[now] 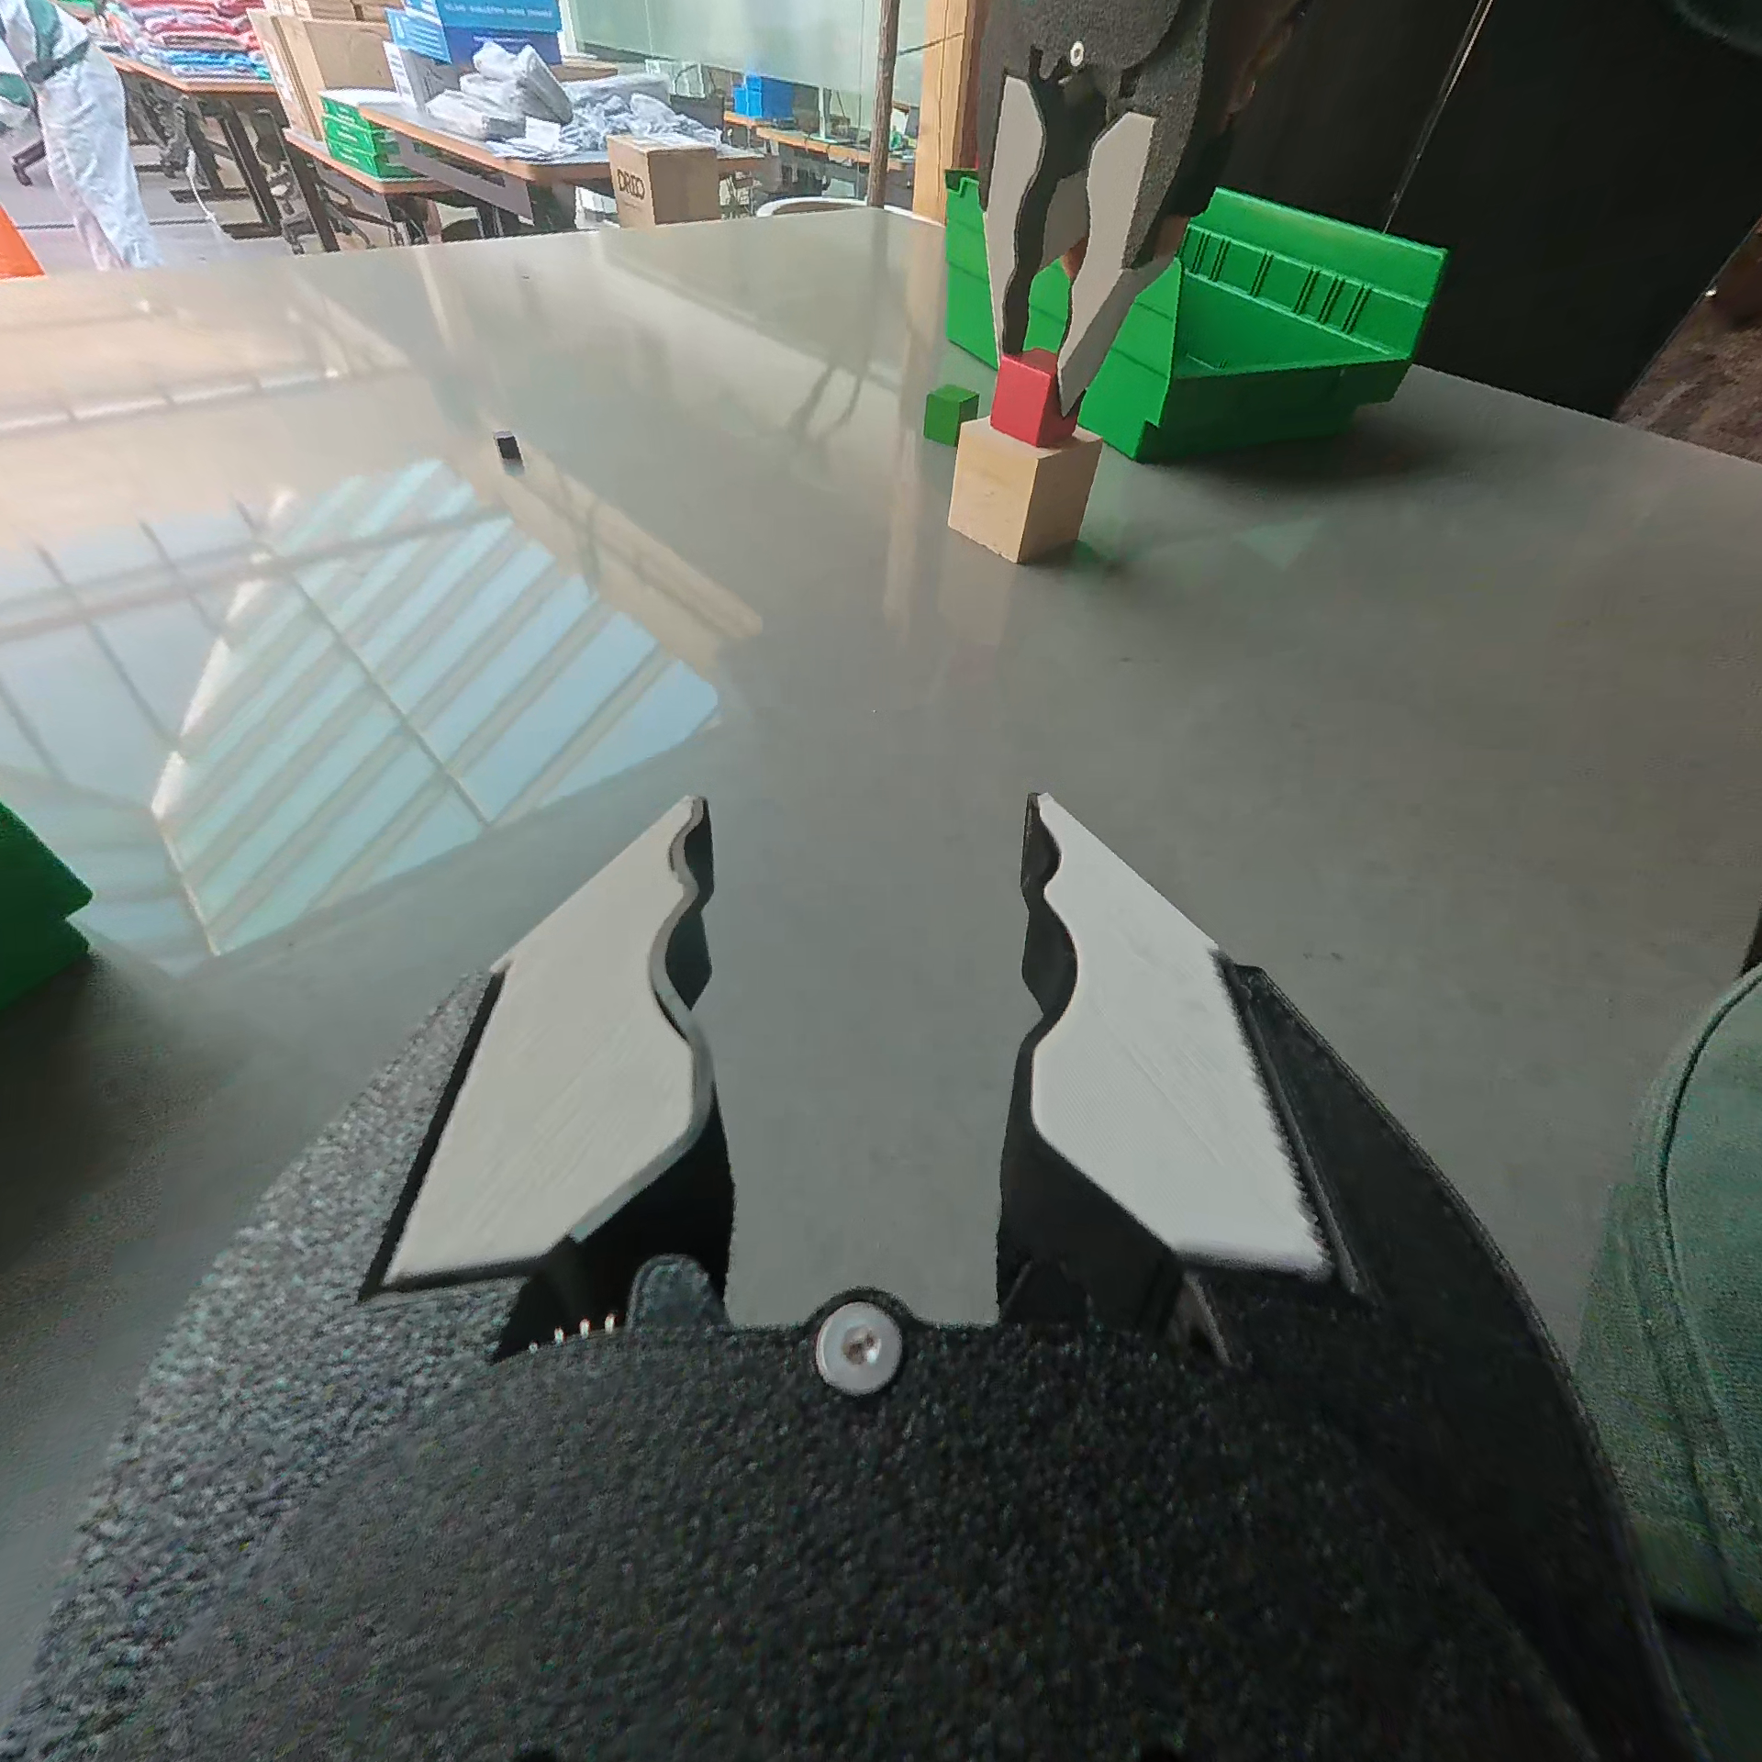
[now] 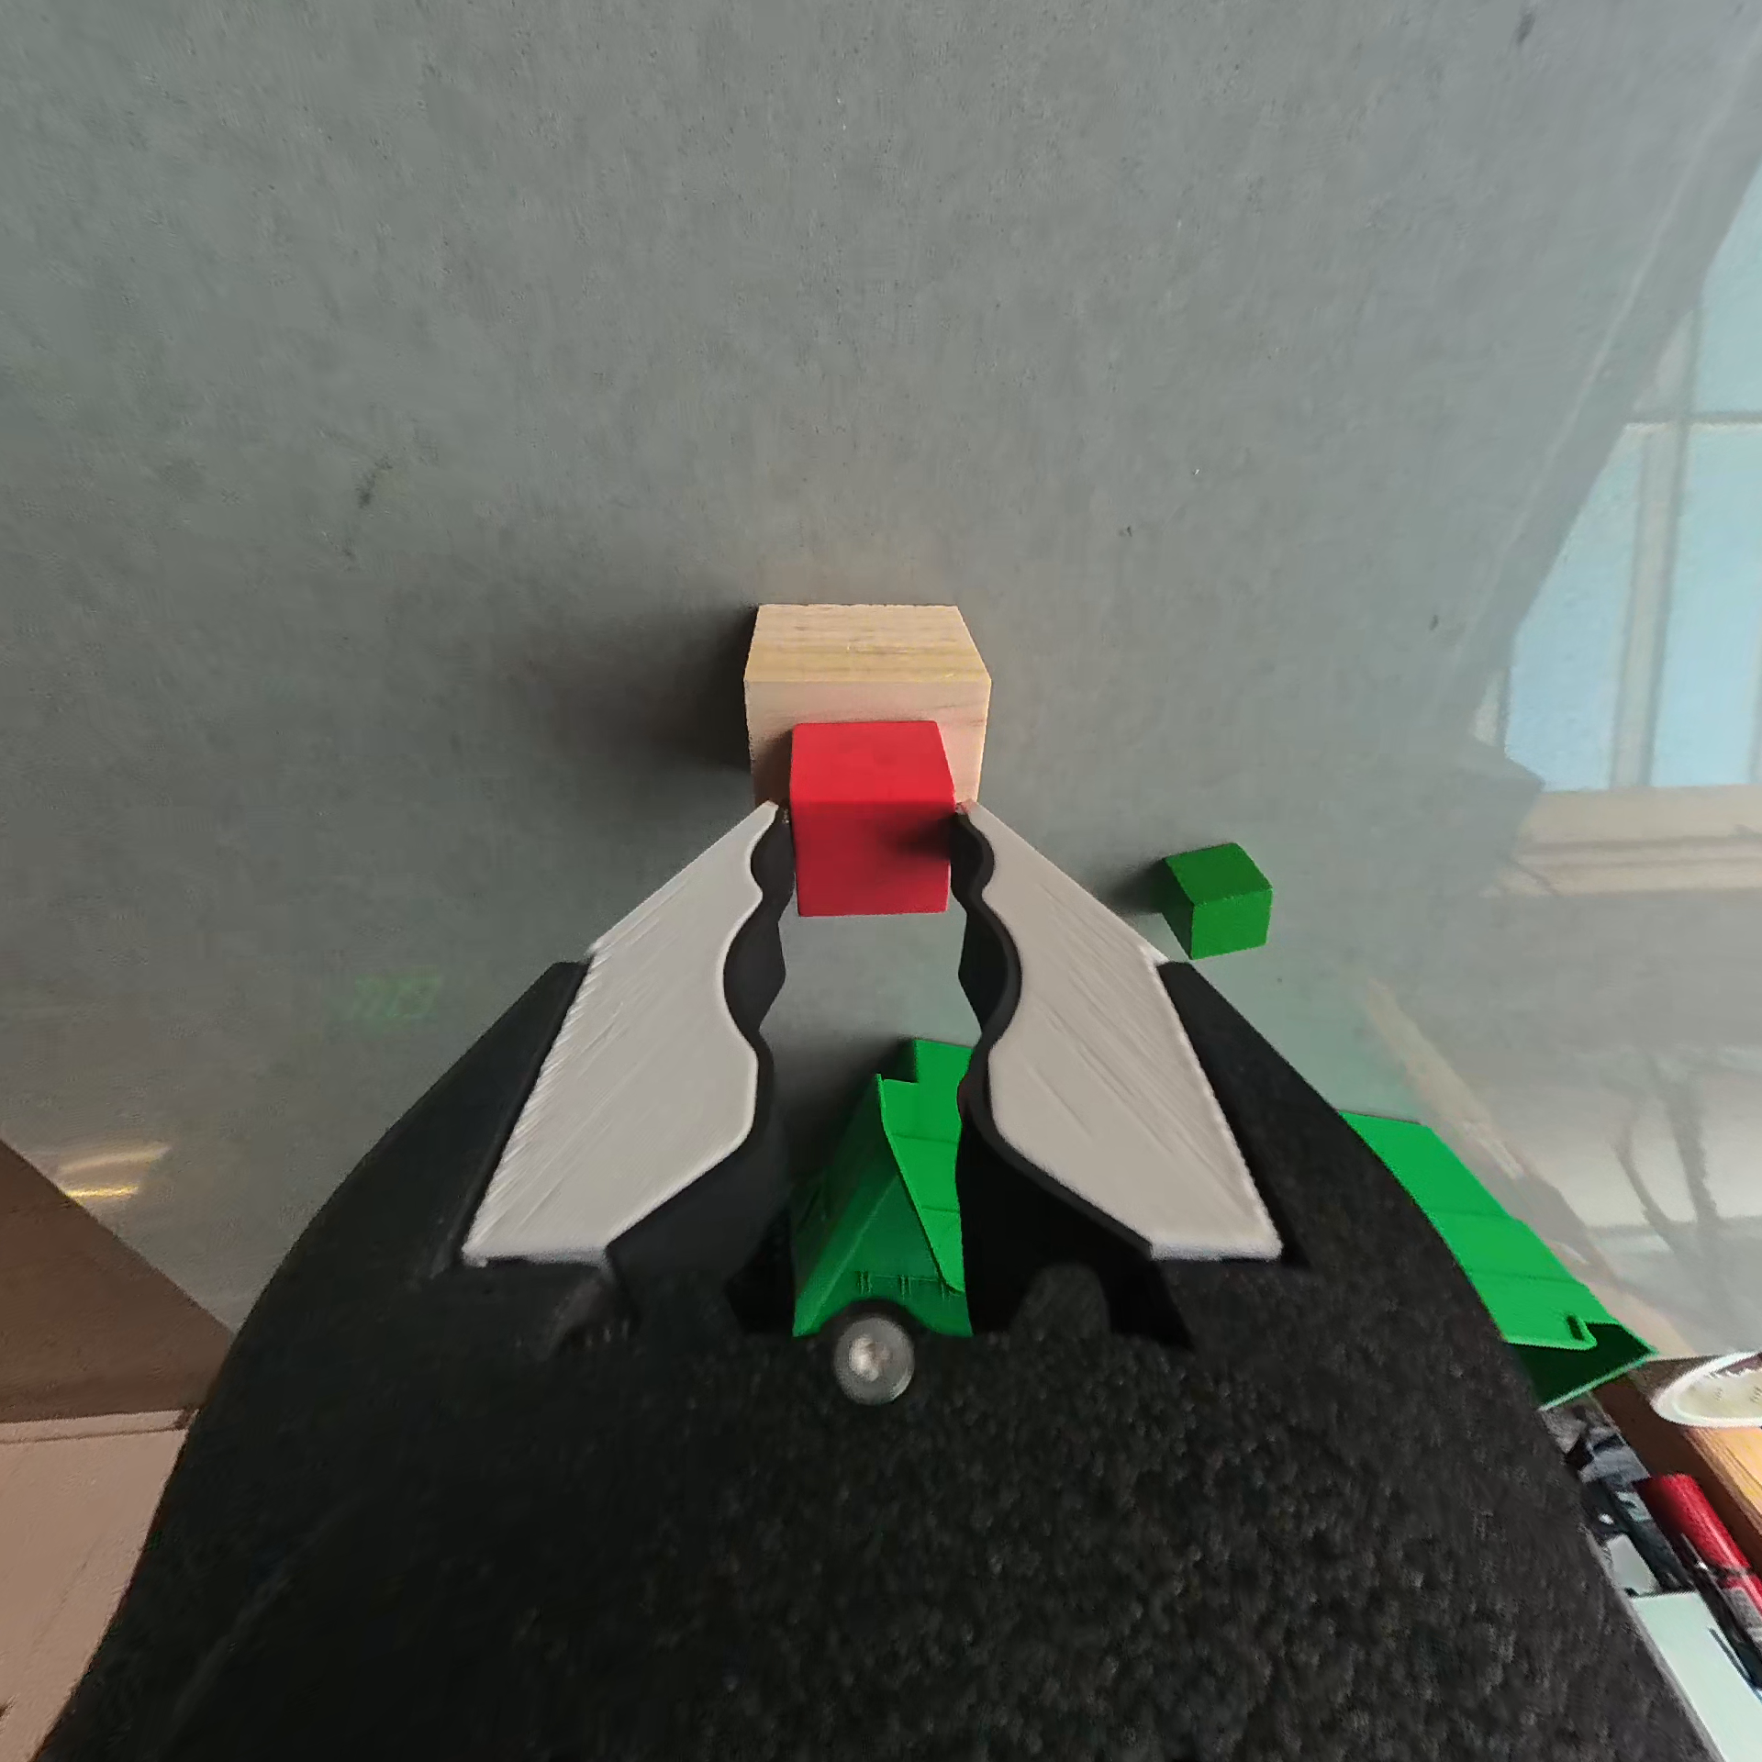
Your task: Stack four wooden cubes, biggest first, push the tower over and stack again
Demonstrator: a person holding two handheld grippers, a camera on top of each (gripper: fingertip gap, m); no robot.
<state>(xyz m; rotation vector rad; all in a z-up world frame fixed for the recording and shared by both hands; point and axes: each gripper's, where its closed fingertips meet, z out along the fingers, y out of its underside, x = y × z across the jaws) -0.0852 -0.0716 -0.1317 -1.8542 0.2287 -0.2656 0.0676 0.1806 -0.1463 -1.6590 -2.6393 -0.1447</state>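
Right gripper (image 2: 870, 810) was clamped by its fingertips on the red cube (image 2: 870, 829) at frame centre, cube resting on the wooden block (image 2: 863, 667). Small green cube (image 2: 1219, 898) lay right of it, apart; green bin (image 1: 1268, 334) sat just behind. Left gripper (image 1: 866, 810), jaws apart and empty, hovered over the grey table (image 1: 1239, 763). Cube judged light, rigid, smooth-painted; opposite flat faces suit gripping.

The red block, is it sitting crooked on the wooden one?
Yes. The red block sits twisted and off-centre on the wooden block, near one edge, with the right gripper pinching it. The small green block lies alone on the table.
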